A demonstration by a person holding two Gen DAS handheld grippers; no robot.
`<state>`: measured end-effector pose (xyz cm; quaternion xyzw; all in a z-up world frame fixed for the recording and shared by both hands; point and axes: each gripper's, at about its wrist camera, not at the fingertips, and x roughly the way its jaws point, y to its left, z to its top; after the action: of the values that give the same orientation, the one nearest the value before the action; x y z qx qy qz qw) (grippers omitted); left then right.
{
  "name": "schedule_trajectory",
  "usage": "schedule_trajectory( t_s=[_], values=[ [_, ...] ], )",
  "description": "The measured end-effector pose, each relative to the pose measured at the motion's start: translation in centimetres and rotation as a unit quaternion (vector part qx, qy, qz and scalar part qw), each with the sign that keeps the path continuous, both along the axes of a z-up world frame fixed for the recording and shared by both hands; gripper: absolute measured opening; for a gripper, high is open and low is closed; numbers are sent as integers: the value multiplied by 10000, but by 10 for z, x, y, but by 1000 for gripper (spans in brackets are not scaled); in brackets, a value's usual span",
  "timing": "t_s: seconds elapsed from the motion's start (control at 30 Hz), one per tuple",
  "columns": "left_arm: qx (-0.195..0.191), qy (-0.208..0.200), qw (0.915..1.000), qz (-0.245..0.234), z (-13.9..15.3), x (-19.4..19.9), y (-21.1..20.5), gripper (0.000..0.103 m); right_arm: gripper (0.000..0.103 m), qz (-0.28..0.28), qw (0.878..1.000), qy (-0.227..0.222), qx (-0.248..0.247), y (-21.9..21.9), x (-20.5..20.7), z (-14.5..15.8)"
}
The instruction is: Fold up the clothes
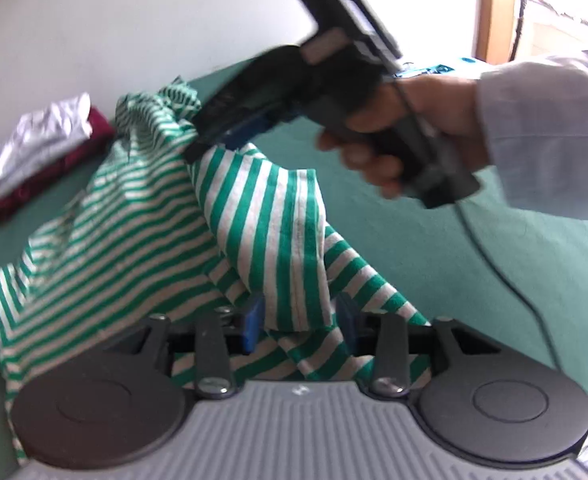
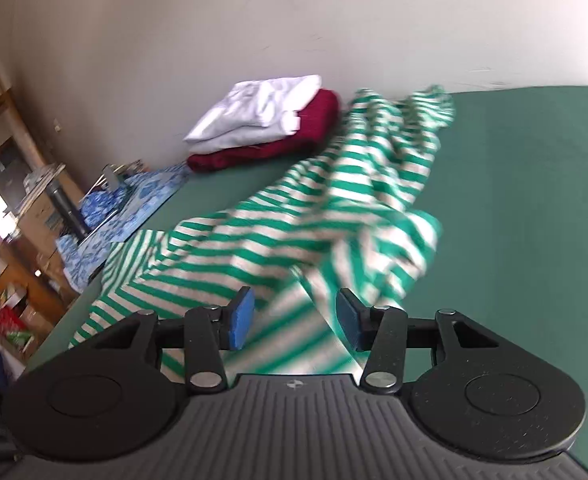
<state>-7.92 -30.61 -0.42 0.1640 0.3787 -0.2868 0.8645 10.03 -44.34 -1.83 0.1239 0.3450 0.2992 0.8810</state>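
Soft daylight, blown-out window (image 1: pixel 426 8), motion-blurred striped shirt (image 2: pixel 334 216), fisheye-bent edges

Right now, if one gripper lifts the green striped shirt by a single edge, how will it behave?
Likely very floppy: the green striped shirt lies in soft folds and ridges on the green surface. Probably light, since a fold stands draped between the left gripper pads. It would likely sag and trail rather than keep its shape.

Striped garment (image 2: pixel 326 216) motion-blurred; left gripper's fingers (image 1: pixel 251 320) partly cloth-covered.
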Motion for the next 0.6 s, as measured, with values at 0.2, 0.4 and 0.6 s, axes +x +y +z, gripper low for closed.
schedule_trajectory(
  t_s=[0.2,0.4,0.6],
  values=[
    [-33,109,9994,337,-7,0,2,53,4,641,9960,503,-355,23,35,3],
    [-126,36,9968,785,-1,-1,27,70,3,757,9913,240,1047,17,57,24],
    [-13,-23,9947,1031,2,8,38,75,14,175,9964,490,664,21,74,7]
  ],
)
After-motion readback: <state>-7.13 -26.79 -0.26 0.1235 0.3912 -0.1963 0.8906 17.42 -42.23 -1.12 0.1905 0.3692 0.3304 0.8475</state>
